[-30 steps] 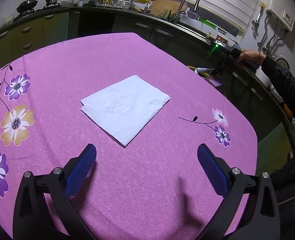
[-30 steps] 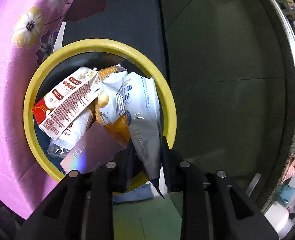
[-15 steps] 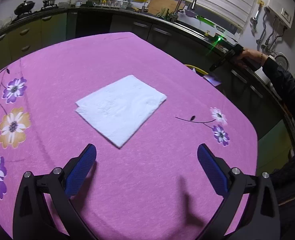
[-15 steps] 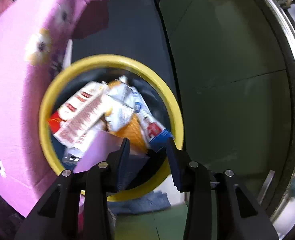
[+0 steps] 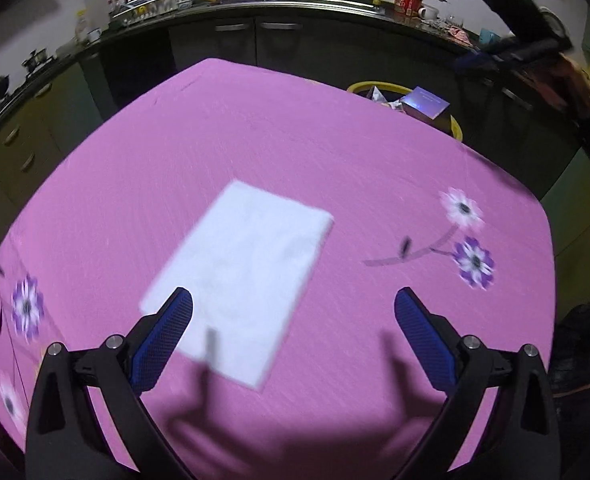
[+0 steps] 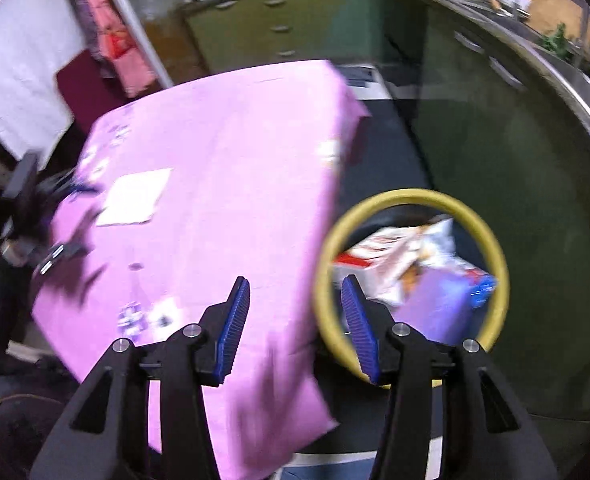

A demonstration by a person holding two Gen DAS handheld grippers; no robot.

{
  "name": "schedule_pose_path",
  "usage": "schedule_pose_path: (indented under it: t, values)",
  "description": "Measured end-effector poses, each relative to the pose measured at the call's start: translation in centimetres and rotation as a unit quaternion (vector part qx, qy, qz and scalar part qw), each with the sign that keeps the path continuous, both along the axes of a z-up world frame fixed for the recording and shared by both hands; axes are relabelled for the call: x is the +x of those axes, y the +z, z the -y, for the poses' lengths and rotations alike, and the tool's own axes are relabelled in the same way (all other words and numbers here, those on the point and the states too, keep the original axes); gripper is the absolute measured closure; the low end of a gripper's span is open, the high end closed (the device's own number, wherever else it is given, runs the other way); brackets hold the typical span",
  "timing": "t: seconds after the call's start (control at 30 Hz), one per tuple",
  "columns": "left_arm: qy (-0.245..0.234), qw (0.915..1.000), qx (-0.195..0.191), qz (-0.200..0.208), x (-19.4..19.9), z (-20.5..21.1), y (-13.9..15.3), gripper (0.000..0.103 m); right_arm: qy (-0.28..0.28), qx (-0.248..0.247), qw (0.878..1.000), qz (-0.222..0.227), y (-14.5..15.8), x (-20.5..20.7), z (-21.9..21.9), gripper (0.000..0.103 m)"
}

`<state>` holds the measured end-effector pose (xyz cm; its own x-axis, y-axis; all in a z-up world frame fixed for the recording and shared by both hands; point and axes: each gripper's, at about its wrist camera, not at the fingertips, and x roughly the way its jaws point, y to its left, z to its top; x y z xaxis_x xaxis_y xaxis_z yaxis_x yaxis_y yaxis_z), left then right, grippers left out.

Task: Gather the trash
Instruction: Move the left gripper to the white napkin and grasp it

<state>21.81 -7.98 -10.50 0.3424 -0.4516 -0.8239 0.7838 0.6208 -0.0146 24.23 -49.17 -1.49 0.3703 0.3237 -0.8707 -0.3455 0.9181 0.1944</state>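
Observation:
A white napkin (image 5: pixel 243 276) lies flat on the pink flowered tablecloth (image 5: pixel 295 152). My left gripper (image 5: pixel 291 328) is open and empty, low over the cloth, its left finger at the napkin's near corner. The napkin also shows in the right wrist view (image 6: pixel 135 196). My right gripper (image 6: pixel 293 320) is open and empty, above the table's edge beside the yellow-rimmed trash bin (image 6: pixel 411 196). The bin holds cartons, a white bag and a purple box (image 6: pixel 435 304). The bin rim (image 5: pixel 371 86) shows past the table's far edge in the left wrist view.
Dark kitchen cabinets and a cluttered counter (image 5: pixel 295 4) run behind the table. The right arm and its gripper (image 5: pixel 535 44) show at the upper right in the left wrist view. The dark floor (image 6: pixel 495 160) surrounds the bin.
My right gripper opened, dropped the white bag into the bin and swung back up toward the table. My left gripper moved closer to the napkin.

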Motion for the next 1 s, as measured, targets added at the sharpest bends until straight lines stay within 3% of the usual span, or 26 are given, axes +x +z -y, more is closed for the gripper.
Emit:
schedule_pose_path:
  t: [0.33,0.6,0.73,0.83,0.9,1.0]
  values:
    - [-0.021,0.9992,0.027,-0.022,5.0,0.4,-2.3,0.007,0.034,0.039,0.999,0.001,-1.1,-3.2,-4.5,0.048]
    - [-0.026,0.999,0.024,-0.028,5.0,0.4,-3.0,0.007,0.038,0.046,0.998,0.0,-1.8,-3.1,-4.6,0.047]
    - [-0.016,0.9994,0.022,-0.023,4.7,0.2,-2.9,0.012,0.039,0.046,0.998,-0.004,-2.1,-3.1,-4.8,0.047]
    - [-0.003,0.9996,0.022,-0.018,4.7,0.0,-2.5,0.031,0.041,0.045,0.998,-0.004,-2.2,-3.1,-5.1,0.046]
    - [0.003,0.9996,0.019,-0.021,4.8,-0.1,-2.2,0.055,0.044,0.047,0.998,-0.003,-2.1,-3.3,-5.3,0.046]
    - [0.005,0.9995,0.02,-0.023,4.5,0.1,-1.9,0.081,0.044,0.05,0.998,0.0,-2.1,-3.4,-5.4,0.042]
